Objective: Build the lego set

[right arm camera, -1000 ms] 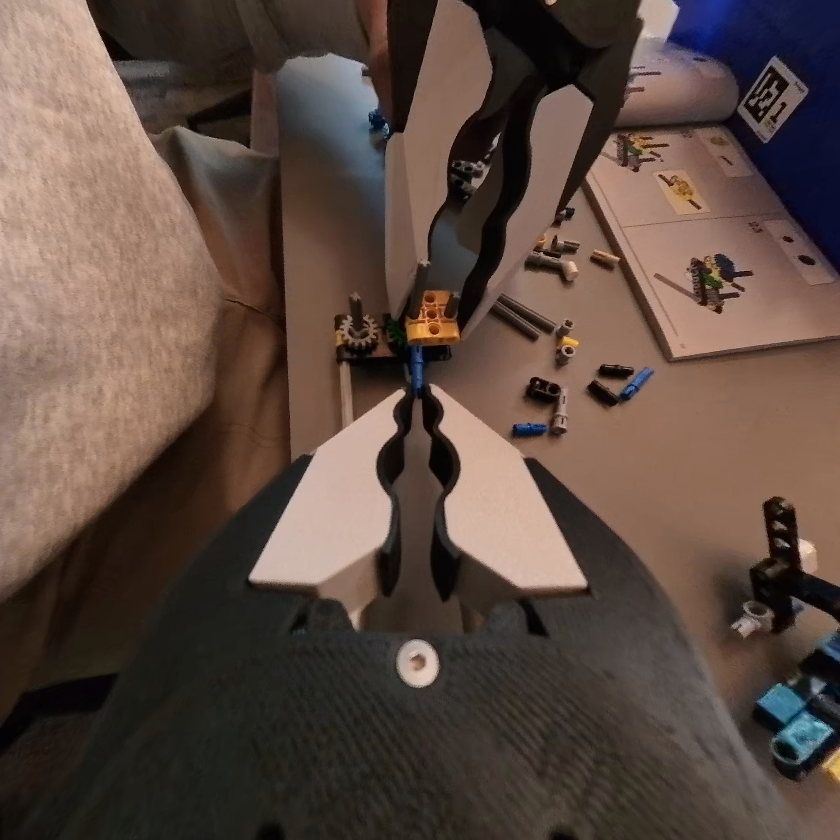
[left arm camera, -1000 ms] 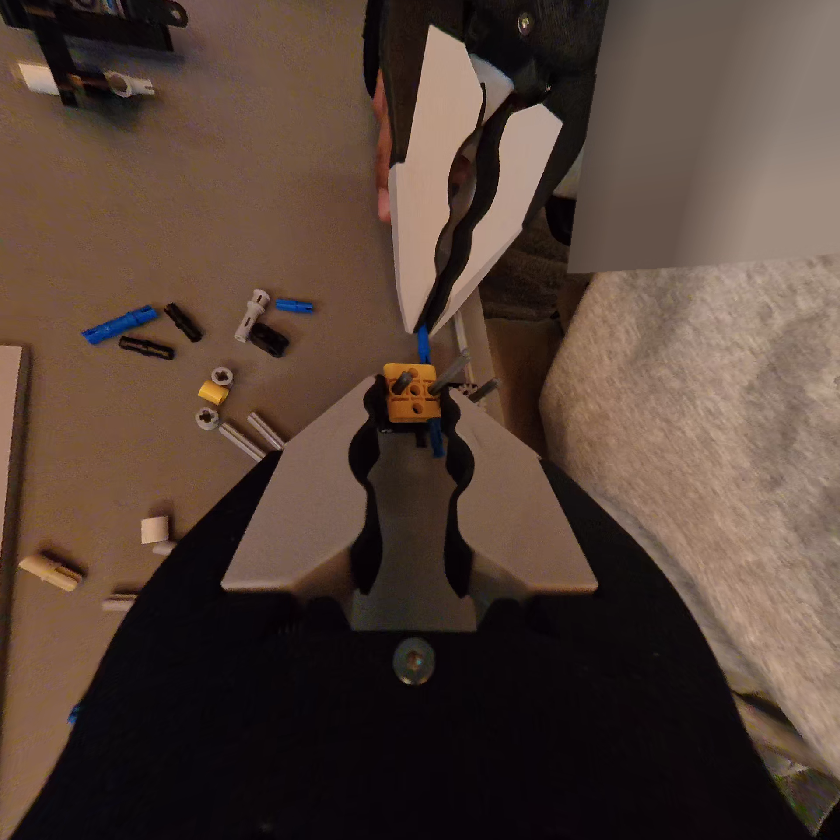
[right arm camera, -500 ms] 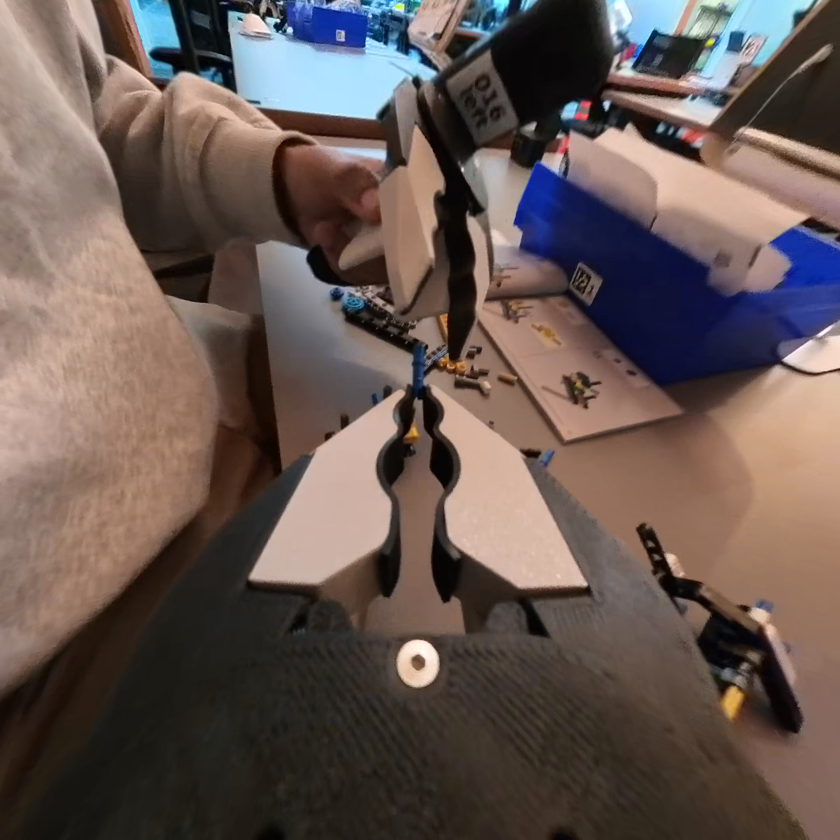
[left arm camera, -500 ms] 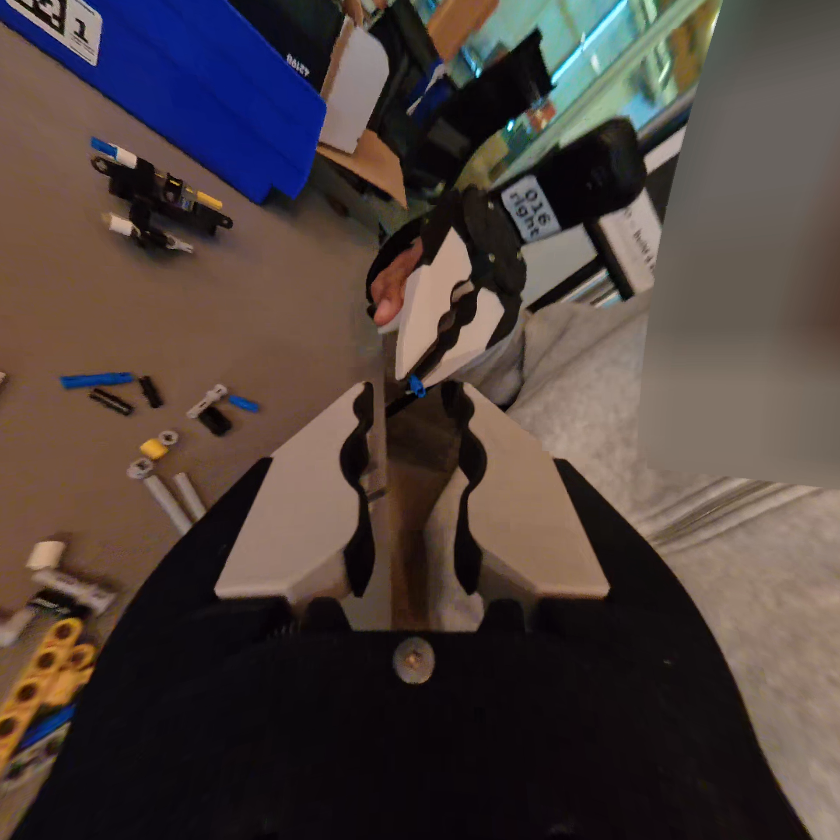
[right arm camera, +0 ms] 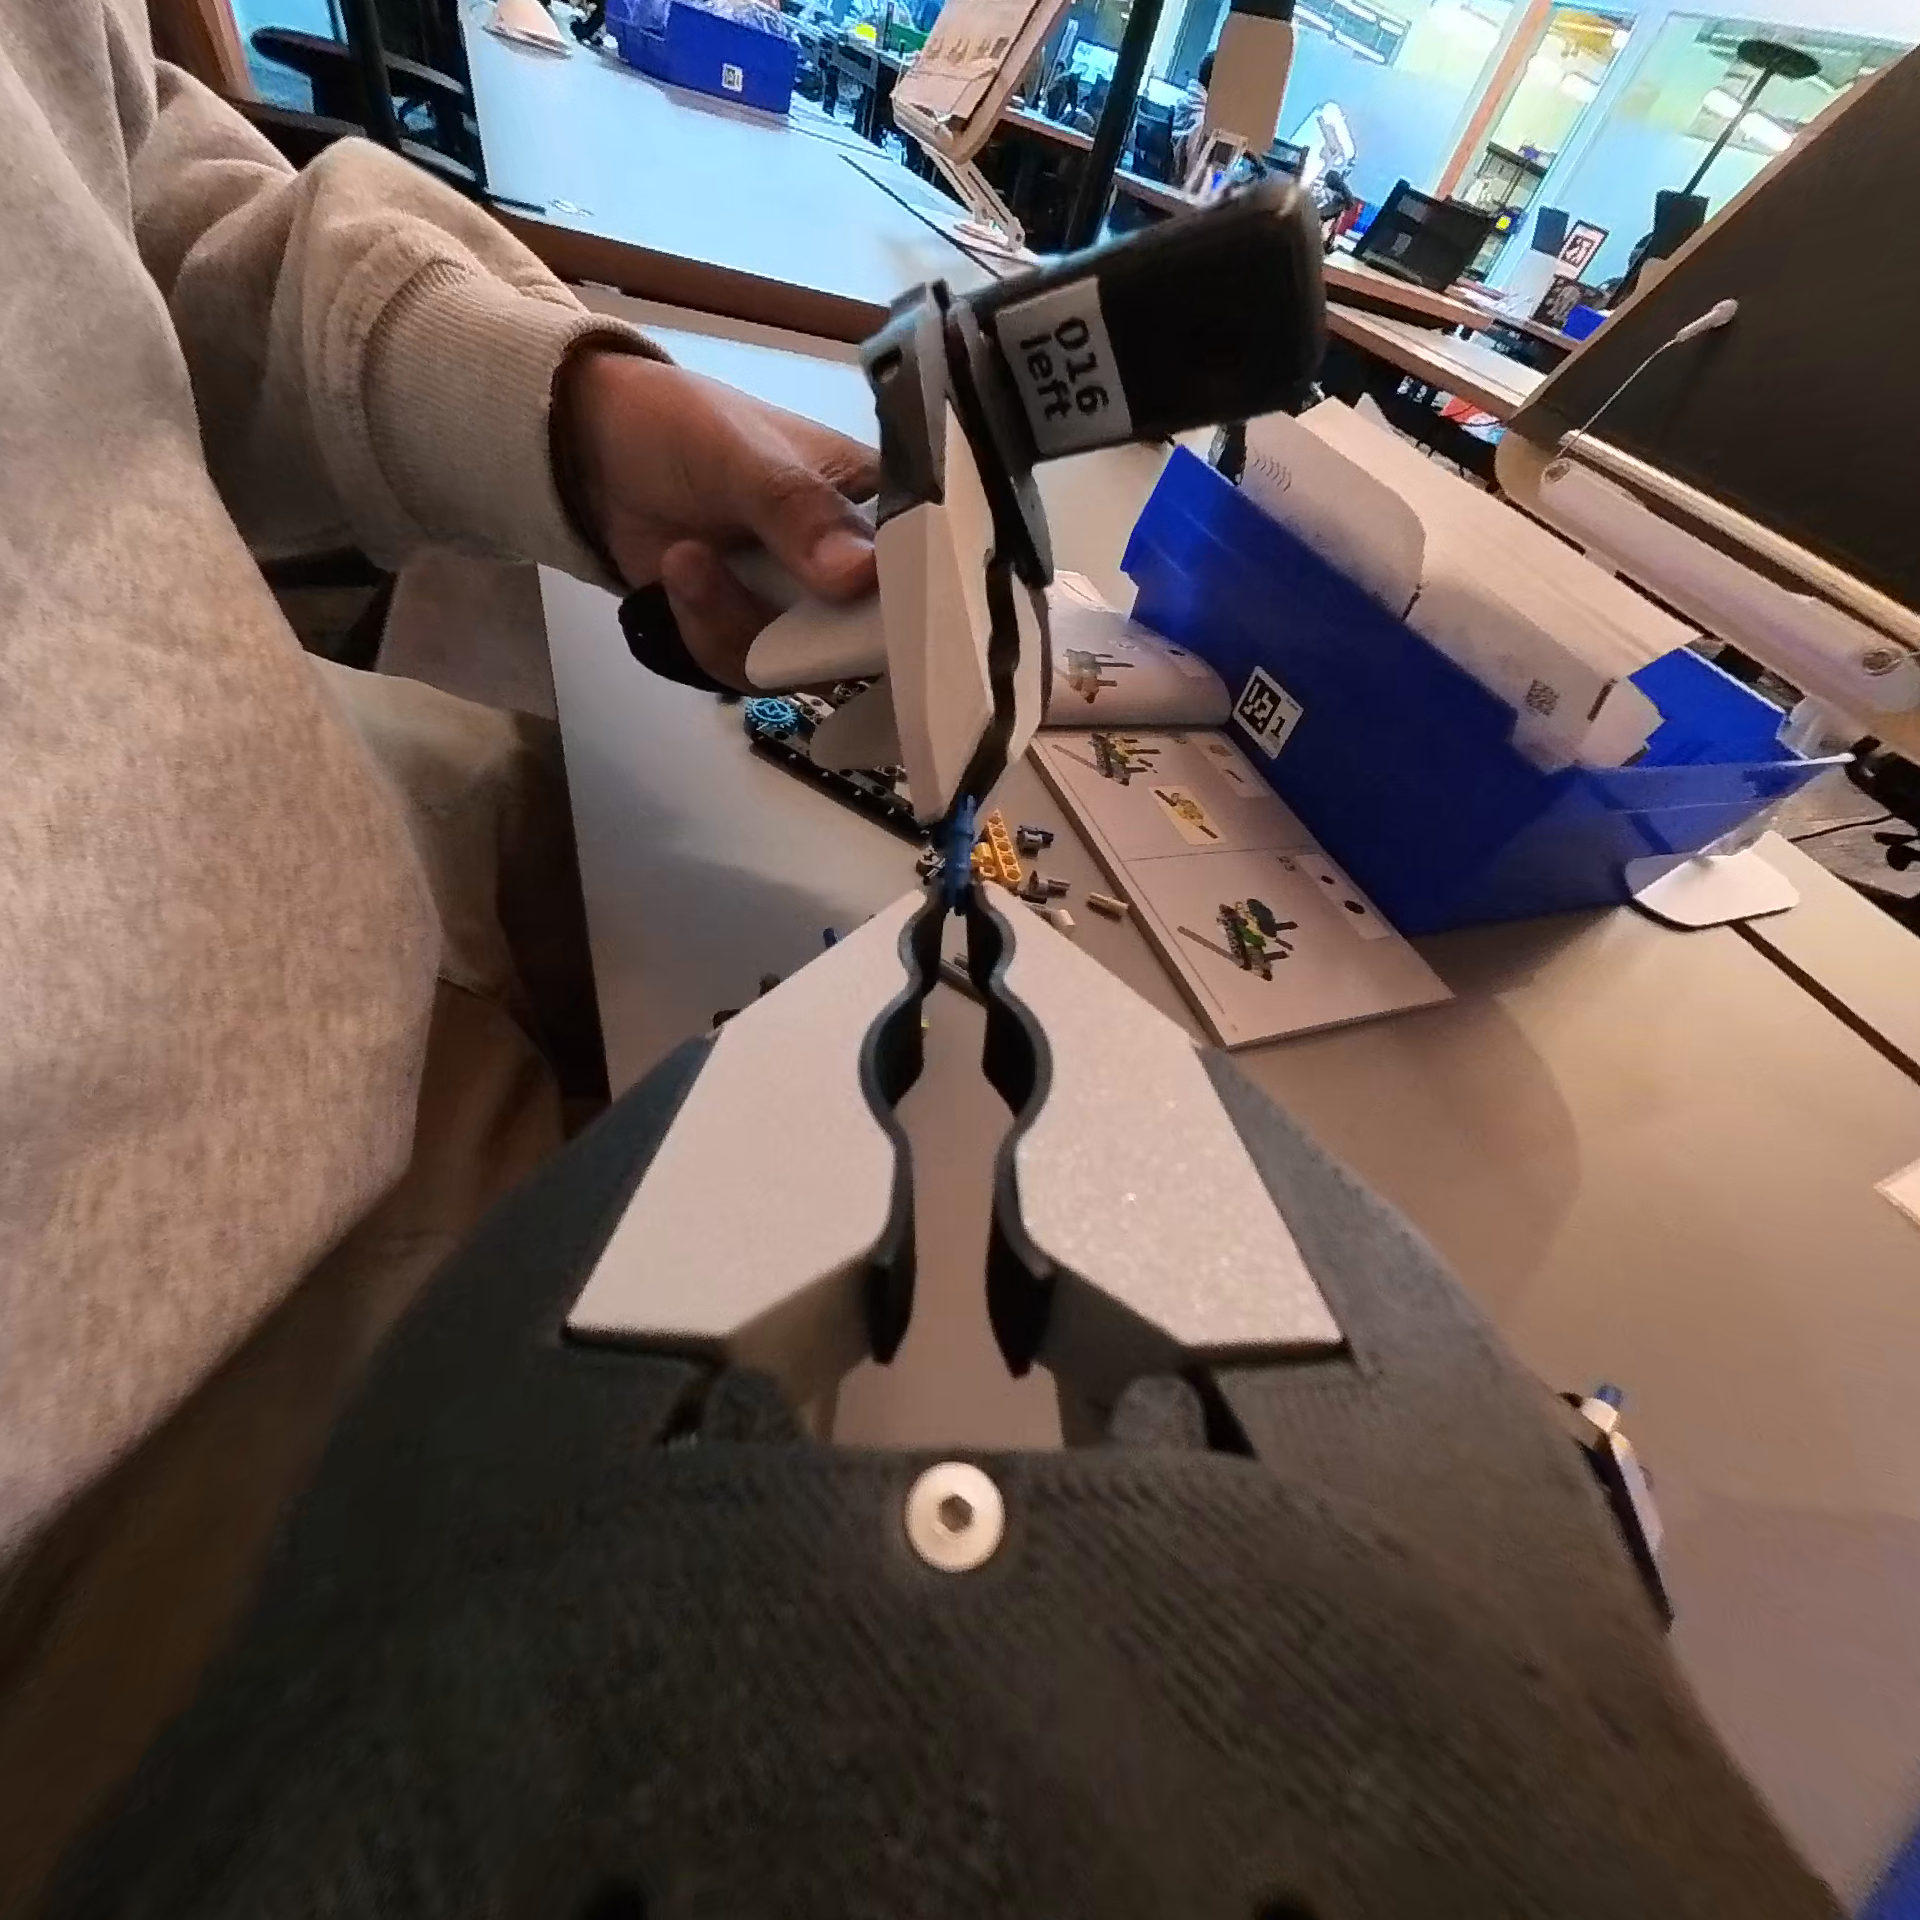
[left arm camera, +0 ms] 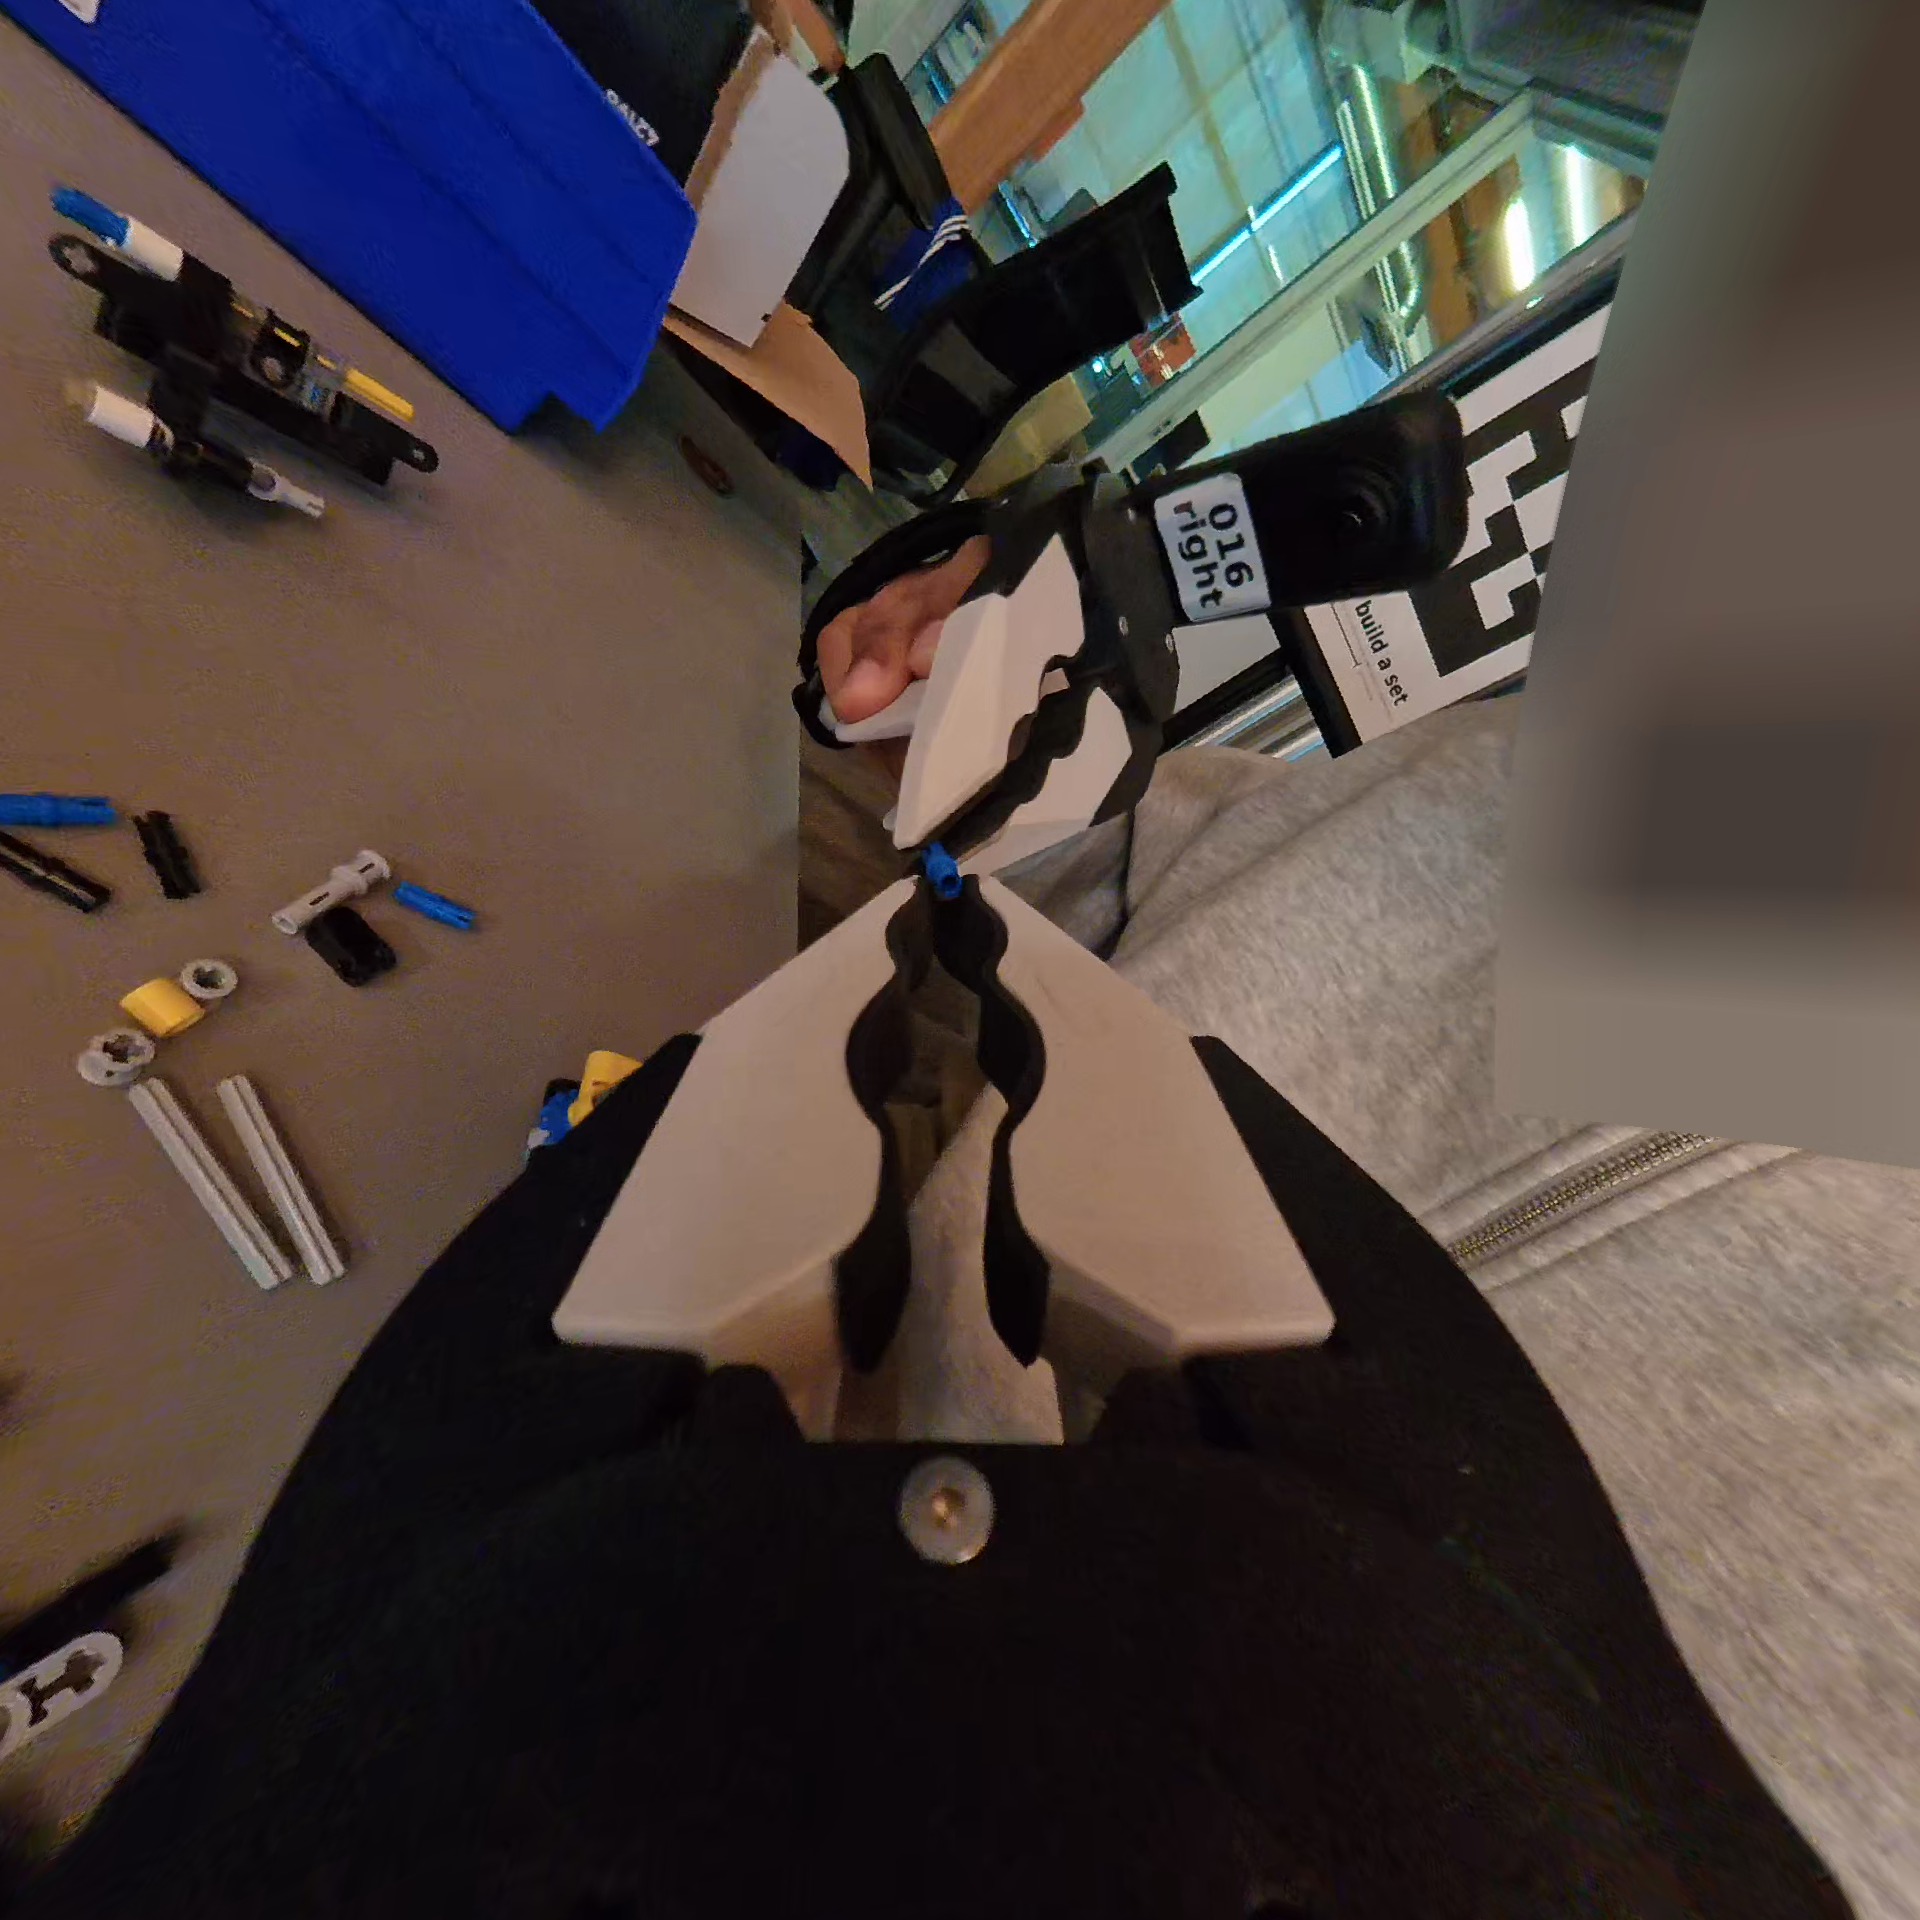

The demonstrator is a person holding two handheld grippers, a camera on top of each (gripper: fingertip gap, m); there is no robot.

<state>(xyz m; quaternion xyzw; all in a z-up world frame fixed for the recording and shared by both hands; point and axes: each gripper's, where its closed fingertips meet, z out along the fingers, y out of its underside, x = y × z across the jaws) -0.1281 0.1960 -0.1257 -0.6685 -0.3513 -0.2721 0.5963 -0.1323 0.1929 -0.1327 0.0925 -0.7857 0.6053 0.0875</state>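
A small blue pin (left arm camera: 941, 871) hangs in the air off the table's near edge, between both grippers. My left gripper (left arm camera: 941, 889) is shut on one end of it. My right gripper (right arm camera: 952, 906) is shut on the other end of the blue pin (right arm camera: 954, 854). The two grippers meet tip to tip; the right gripper (left arm camera: 935, 831) shows in the left wrist view and the left gripper (right arm camera: 958, 805) in the right wrist view. A yellow and blue sub-assembly (left arm camera: 590, 1081) lies on the table, mostly hidden behind my left gripper's body.
Loose pieces lie on the grey table (left arm camera: 499, 665): two grey axles (left arm camera: 244, 1179), a yellow bush (left arm camera: 161, 1006), blue and black pins. A black assembly (left arm camera: 239, 353), a blue bin (right arm camera: 1455, 748) and an open instruction booklet (right arm camera: 1226, 883) stand farther back. A grey sleeve (right arm camera: 343, 343) is at the left. Left and right tips are no more than a few centimetres apart.
Both grippers have lifted from the table. The left let go of the yellow block, opened, then closed on the free end of the blue pin held by the right.
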